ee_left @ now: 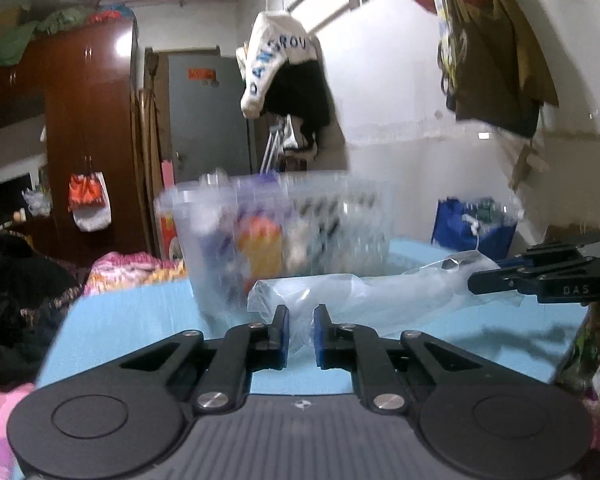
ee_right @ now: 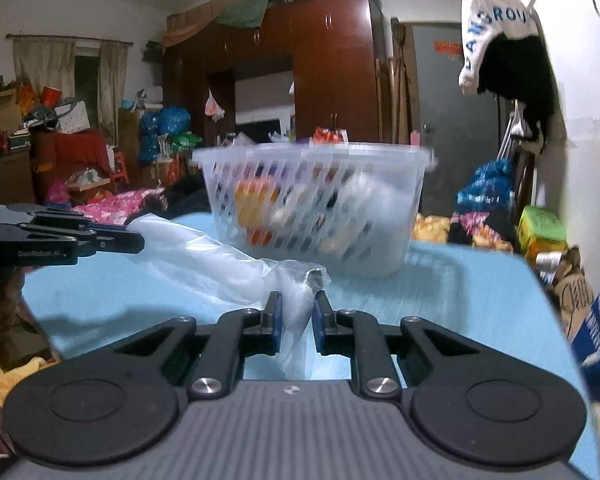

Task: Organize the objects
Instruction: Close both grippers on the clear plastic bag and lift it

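Note:
A clear plastic bag [ee_left: 356, 300] stretches across the light blue table [ee_left: 132, 320], held at both ends. My left gripper [ee_left: 301, 312] is shut on one end of the bag, film bunched between its blue pads. My right gripper [ee_right: 297, 298] is shut on the other end of the plastic bag [ee_right: 204, 256]. Each gripper shows in the other's view: the right gripper [ee_left: 476, 282] at the right edge, the left gripper [ee_right: 140, 240] at the left edge. Behind the bag stands a translucent slotted basket [ee_right: 320, 208] holding colourful items; the basket [ee_left: 284, 224] is blurred in the left wrist view.
A dark wooden wardrobe [ee_right: 312, 68] and a grey door [ee_left: 208, 116] stand behind the table. Clothes hang on the white wall [ee_left: 288, 76]. Blue bags [ee_left: 472, 224] and piled fabric [ee_left: 28, 292] crowd the table's sides. The light blue table [ee_right: 440, 292] has bare surface right of the basket.

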Motion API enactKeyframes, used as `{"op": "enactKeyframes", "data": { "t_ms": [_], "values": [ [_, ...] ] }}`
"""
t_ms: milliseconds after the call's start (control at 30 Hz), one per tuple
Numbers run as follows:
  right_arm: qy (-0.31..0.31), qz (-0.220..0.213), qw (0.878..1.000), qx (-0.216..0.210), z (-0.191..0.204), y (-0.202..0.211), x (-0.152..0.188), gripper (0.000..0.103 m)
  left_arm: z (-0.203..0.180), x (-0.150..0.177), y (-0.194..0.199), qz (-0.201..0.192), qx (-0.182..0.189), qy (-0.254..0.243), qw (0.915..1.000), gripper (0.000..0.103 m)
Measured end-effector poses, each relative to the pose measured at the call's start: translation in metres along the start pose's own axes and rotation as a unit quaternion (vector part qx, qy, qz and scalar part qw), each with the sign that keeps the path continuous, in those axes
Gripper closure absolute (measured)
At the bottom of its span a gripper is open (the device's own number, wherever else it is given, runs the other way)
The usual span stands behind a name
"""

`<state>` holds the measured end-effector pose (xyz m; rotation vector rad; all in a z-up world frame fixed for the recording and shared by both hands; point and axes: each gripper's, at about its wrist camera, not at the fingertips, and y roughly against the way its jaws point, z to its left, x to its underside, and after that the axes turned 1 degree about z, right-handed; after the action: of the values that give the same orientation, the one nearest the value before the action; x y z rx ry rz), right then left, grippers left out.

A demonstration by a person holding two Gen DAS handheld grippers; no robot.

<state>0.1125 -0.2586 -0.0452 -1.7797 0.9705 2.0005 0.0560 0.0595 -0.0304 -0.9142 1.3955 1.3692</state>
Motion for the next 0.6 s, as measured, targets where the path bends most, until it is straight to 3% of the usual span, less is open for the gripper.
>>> {"op": "enactKeyframes", "data": {
  "t_ms": [200, 300, 500, 600],
  "values": [
    [0.024, -0.025, 0.999, 0.008, -0.014, -0.008, -0.076, 0.086, 0.010, -0.063, -0.002, -0.045, -0.012, -0.008, 0.9989, 0.088],
    [0.033, -0.024, 0.999, 0.017, -0.024, -0.027, -0.115, 0.086, 0.017, -0.097, -0.017, -0.049, -0.023, -0.014, 0.9984, 0.088],
    [0.030, 0.012, 0.999, 0.043, -0.050, -0.094, -0.163, 0.086, 0.043, -0.142, -0.073, -0.028, -0.039, 0.001, 0.9989, 0.087],
    [0.021, 0.038, 0.998, 0.048, -0.062, -0.121, -0.164, 0.086, 0.058, -0.147, -0.108, 0.000, -0.045, 0.019, 0.9988, 0.087]
  ]
}}
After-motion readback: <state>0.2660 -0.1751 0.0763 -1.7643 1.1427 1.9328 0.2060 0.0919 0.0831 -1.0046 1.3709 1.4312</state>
